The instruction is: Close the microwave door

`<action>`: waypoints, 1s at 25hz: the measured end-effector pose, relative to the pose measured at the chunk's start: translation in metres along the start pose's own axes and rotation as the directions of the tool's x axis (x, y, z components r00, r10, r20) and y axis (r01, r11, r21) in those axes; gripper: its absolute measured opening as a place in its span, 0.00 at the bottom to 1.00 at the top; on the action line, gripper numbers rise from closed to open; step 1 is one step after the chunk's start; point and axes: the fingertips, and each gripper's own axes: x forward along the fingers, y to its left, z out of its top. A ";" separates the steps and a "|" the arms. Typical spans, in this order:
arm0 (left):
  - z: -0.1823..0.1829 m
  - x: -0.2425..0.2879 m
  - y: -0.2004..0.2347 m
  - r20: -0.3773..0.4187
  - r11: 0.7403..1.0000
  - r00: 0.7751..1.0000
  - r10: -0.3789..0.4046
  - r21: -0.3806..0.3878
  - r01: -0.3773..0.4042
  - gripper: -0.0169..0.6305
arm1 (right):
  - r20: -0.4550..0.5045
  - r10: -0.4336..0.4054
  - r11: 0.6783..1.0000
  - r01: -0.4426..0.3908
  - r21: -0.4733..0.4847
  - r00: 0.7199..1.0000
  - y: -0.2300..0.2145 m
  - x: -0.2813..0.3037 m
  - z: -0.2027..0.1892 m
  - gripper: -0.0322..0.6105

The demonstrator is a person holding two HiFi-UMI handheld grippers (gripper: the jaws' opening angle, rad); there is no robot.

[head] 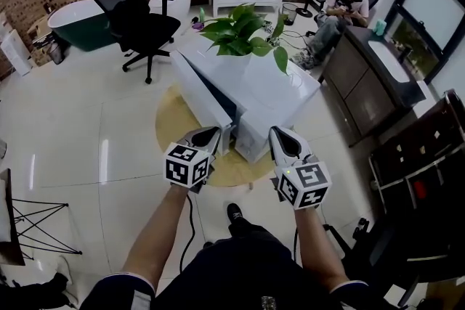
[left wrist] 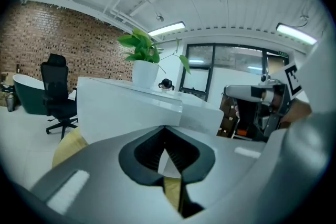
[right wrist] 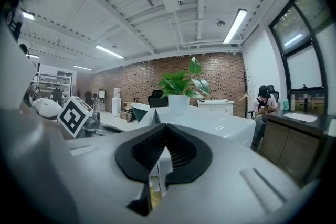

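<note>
Head view. The left gripper (head: 207,134) and right gripper (head: 283,141) are held side by side at waist height, well apart from a white counter (head: 290,87) on which a plant (head: 243,29) stands. A dark gap (head: 218,99) is seen between white panels on the counter's near side. Whether this belongs to the microwave cannot be told, and no microwave or door is made out with certainty.

Left gripper view. The jaws are seen brought together with nothing between them. The counter and plant lie ahead, not touched.

Right gripper view. The jaws are likewise closed on nothing. The counter, the plant and a seated person (right wrist: 264,107) at the right are shown beyond them.

Progress. The task is judged not yet begun: neither gripper is in contact with anything. The door remains to be found, approached and pushed to. Closed jaws would serve for such a push.
</note>
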 end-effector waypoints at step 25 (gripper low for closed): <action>0.010 0.033 -0.014 0.017 1.000 1.000 -0.013 -0.013 0.013 0.04 | -0.023 0.019 1.000 -0.019 0.018 1.000 -0.029 0.005 -0.006 0.05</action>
